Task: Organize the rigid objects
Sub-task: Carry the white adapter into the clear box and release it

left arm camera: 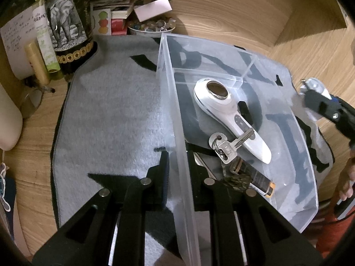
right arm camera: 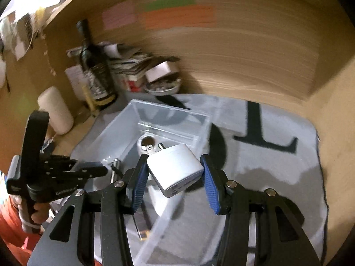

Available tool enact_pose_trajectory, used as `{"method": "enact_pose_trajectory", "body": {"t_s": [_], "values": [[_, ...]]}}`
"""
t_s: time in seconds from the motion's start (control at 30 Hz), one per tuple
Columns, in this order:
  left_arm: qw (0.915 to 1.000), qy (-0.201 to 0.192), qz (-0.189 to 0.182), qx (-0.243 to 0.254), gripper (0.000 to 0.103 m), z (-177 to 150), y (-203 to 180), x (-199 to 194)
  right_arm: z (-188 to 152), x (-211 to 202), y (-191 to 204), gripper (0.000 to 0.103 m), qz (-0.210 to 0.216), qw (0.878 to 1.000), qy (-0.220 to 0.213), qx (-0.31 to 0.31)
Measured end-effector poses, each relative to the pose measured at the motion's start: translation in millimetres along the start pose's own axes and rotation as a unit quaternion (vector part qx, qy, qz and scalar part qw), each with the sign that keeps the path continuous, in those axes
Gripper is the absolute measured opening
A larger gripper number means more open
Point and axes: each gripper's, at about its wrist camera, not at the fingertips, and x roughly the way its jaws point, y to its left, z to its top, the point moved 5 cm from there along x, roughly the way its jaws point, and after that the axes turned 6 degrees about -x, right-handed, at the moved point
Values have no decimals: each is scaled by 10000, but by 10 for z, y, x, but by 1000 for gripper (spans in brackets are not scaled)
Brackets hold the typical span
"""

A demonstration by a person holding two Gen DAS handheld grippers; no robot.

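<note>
A clear plastic bin [left arm camera: 168, 84] stands on a grey mat [left arm camera: 111, 115]. In it lie a white handheld device [left arm camera: 224, 110], a bunch of keys [left arm camera: 226, 148] and a dark stick with an orange end [left arm camera: 261, 181]. My left gripper [left arm camera: 178, 173] is shut on the bin's left wall, one finger on each side. My right gripper [right arm camera: 175, 173] is shut on a white plug adapter [right arm camera: 175, 168] and holds it above the bin [right arm camera: 155, 119], prongs pointing away. The right gripper also shows in the left wrist view [left arm camera: 317, 102], beside the bin's right wall.
At the back left stand a dark bottle with an elephant label [left arm camera: 66, 26], a pile of papers [left arm camera: 115, 2], a bowl of small beads [left arm camera: 150, 27] and a white bottle [right arm camera: 55, 110]. Wooden walls enclose the desk at the back and right.
</note>
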Motion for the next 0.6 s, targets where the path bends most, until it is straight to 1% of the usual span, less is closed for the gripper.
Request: {"method": "enact_pose_trajectory", "body": {"t_s": [0.03,0.1,0.2,0.43,0.6], "values": [[10000,8,-16,-23,15,-1,3,-2,8,33,36,44,35,10000,36,-50],[10000,23,-48,-68,15,0,8,-8,20,138,131,44,236,9994,171,-160],[9999,12,-69,-120,16,2,8,-21,11,322,265,44,524,9970,493,-289],[9998,-179,-72,-97,15,-25,-32,-141,-11,537,448,44,494,9924,825,-772],[9998,-140,-105,-103,15,-60,-24,-128,-44,674,476,44,506,9885,1140,-860]]}}
